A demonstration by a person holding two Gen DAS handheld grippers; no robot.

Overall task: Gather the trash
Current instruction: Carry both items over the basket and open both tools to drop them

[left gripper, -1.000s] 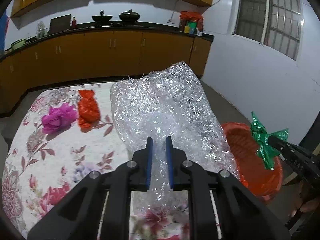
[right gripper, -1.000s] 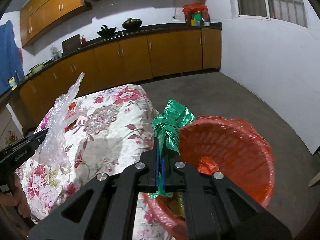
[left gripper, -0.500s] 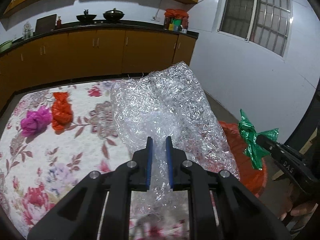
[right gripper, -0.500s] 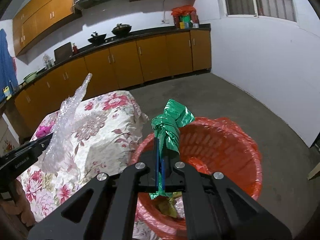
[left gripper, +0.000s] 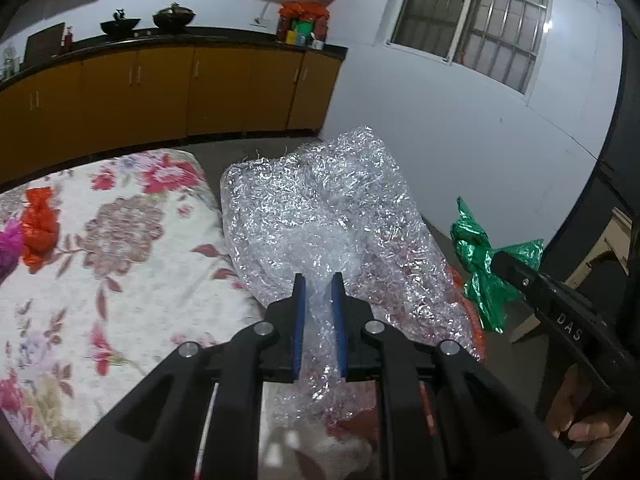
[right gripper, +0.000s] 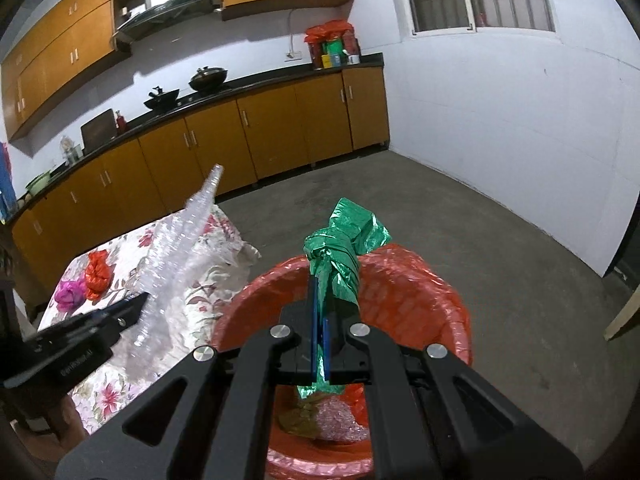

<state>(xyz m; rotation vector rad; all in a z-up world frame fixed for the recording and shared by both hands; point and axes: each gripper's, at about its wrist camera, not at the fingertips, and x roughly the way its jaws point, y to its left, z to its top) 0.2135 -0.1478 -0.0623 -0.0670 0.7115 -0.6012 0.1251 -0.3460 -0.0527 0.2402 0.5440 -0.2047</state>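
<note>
- The left gripper (left gripper: 318, 280) has its fingers (left gripper: 299, 312) clamped on the lower edge of a big sheet of bubble wrap (left gripper: 320, 216), which stands up in front of it, partly over the floral-cloth table (left gripper: 120, 272) and partly over the red-lined bin (right gripper: 420, 280).
- I judge the bubble wrap very light, soft and springy; it will billow and snag on the rim, so a bunched pinch near the middle would control it better than this edge hold (a loose sheet tends to drape outside the bin).
- The right gripper (right gripper: 321, 308) has its fingers (right gripper: 314, 320) pressed together on a knotted green foil wrapper (right gripper: 340, 248), held just above the bin's opening.
- The wrapper looks light, crinkly and slick; the knot is the firm part and the best place to hold.
- Some scraps already lie in the bottom of the bin.
- Still on the table, well apart from the bin: a red crumpled bag (right gripper: 97, 270) and a magenta wad (right gripper: 69, 294), both probably soft and feather-light, best taken by pinching across the bulk.
</note>
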